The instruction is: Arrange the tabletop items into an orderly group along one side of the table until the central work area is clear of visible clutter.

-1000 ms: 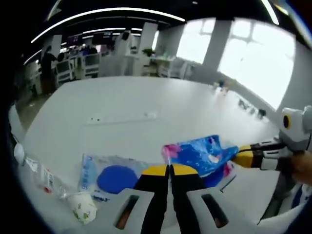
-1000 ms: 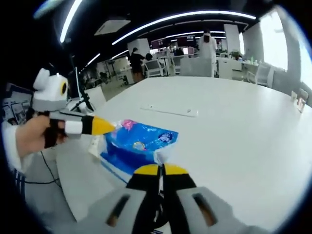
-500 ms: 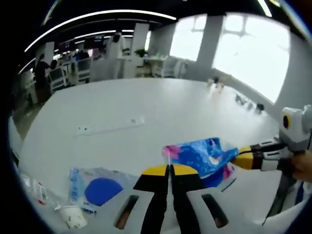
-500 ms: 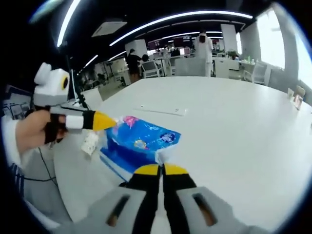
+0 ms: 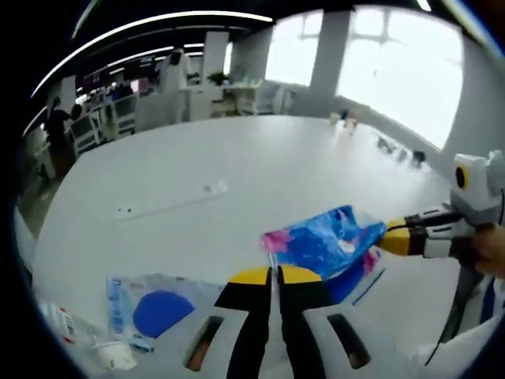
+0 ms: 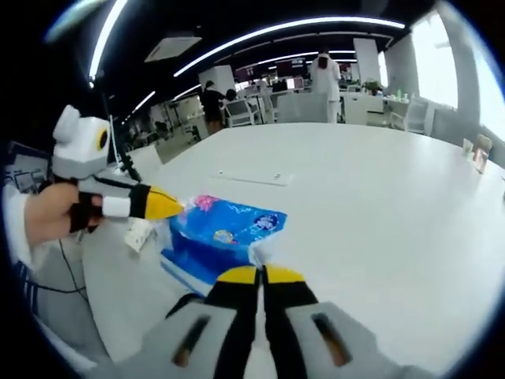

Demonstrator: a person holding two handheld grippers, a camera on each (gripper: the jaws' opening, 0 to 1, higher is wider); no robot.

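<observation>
Step in hand: both grippers, left gripper [image 5: 274, 274] and right gripper [image 6: 261, 273], each clenched on opposite ends of the blue printed pouch [image 6: 217, 237], carry it above the bench [image 6: 379, 205]; next, set down beside clear packet w/ blue disc [image 5: 154, 304] at bench edge.

Both cameras sit low and close to the blue packet [image 5: 327, 249] [image 6: 221, 237] on the white tabletop [image 5: 237, 166] [image 6: 379, 197]. The left gripper view and right gripper view face it from opposite ends; both share the packet.
</observation>
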